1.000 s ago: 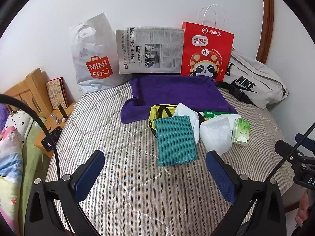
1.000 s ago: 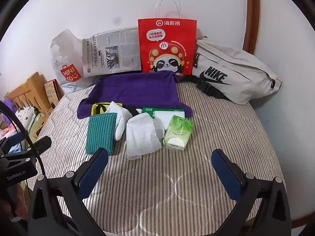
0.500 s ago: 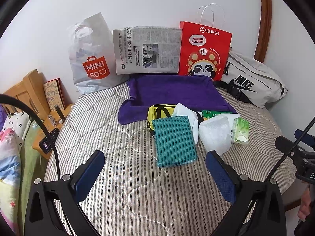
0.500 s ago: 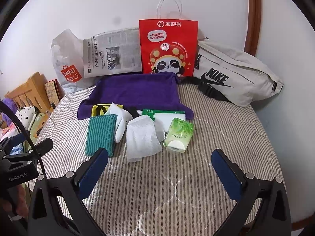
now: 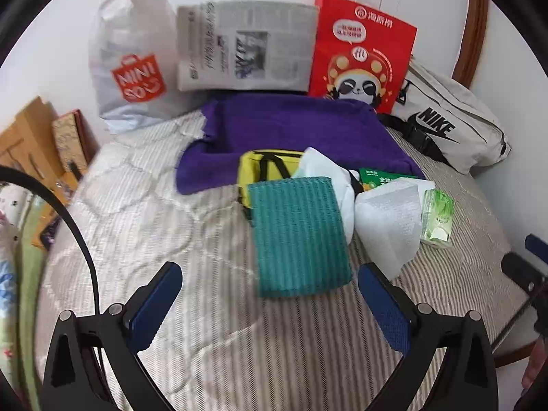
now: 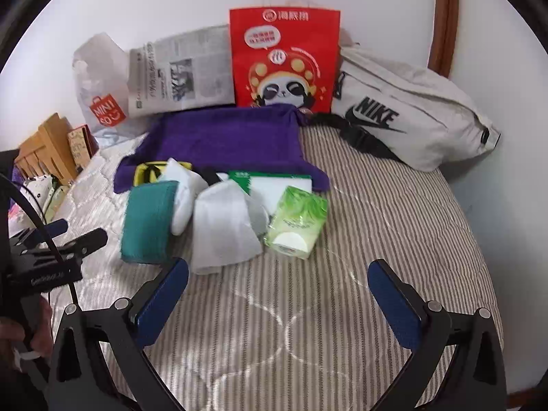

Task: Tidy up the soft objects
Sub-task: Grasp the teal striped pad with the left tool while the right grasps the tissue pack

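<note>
A teal ribbed cloth [image 5: 298, 236] [image 6: 147, 219] lies on the striped bed. Beside it are a white sock [image 5: 328, 174] [image 6: 183, 188], a white bubble pouch [image 5: 388, 219] [image 6: 222, 226] and a green tissue pack [image 5: 438, 217] [image 6: 296, 222]. A yellow pouch [image 5: 263, 167] [image 6: 145, 171] and a green and white box [image 6: 274, 183] rest at the edge of a purple towel [image 5: 287, 126] [image 6: 226, 137]. My left gripper [image 5: 269, 294] is open and empty just short of the teal cloth. My right gripper [image 6: 278, 289] is open and empty in front of the tissue pack.
Against the wall stand a Miniso plastic bag [image 5: 132, 54], a newspaper [image 5: 245, 46], a red panda paper bag [image 5: 359, 51] [image 6: 284, 58] and a beige Nike bag [image 5: 448, 126] [image 6: 407, 109]. Wooden furniture [image 5: 30, 133] flanks the bed's left edge.
Both grippers have moved forward toward the objects on the bed, which look larger now. Both stay open and empty.
</note>
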A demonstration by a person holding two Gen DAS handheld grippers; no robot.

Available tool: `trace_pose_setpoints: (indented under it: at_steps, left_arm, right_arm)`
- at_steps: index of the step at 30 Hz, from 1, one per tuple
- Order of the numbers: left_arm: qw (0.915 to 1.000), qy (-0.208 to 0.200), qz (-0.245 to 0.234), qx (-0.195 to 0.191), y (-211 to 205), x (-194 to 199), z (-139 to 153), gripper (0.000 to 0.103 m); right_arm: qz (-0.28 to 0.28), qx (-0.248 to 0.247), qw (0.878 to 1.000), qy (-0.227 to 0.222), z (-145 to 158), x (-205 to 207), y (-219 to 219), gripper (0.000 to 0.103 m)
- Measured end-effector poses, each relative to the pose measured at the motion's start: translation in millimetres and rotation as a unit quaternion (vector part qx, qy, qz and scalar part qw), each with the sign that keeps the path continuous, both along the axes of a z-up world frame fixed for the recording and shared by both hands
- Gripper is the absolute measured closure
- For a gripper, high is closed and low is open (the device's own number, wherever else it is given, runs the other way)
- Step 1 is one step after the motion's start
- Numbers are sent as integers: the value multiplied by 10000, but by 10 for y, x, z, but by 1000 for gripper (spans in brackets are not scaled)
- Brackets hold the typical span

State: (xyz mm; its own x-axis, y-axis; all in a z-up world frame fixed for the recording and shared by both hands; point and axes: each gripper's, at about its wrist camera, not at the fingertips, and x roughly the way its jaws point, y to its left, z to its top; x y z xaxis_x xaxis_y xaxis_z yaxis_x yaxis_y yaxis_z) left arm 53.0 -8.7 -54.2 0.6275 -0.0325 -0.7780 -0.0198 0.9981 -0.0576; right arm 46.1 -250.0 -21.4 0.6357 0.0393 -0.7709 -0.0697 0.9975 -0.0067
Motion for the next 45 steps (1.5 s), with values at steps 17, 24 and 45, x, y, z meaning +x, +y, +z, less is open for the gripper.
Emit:
trace_pose_setpoints:
  at_steps: [17, 24, 45]
  left_arm:
    - [9983, 537, 208, 4, -275, 773, -592, 0]
    - [9974, 670, 273, 28, -312, 840, -744, 0]
    - [9991, 310, 3, -283, 42, 546, -395, 17]
  right_arm:
    - [-154, 96, 9988, 452, -406, 322, -409, 0]
    - [-104, 175, 9982, 571, -518, 419, -431, 0]
    - [-177, 364, 9980, 495, -568, 766, -408, 0]
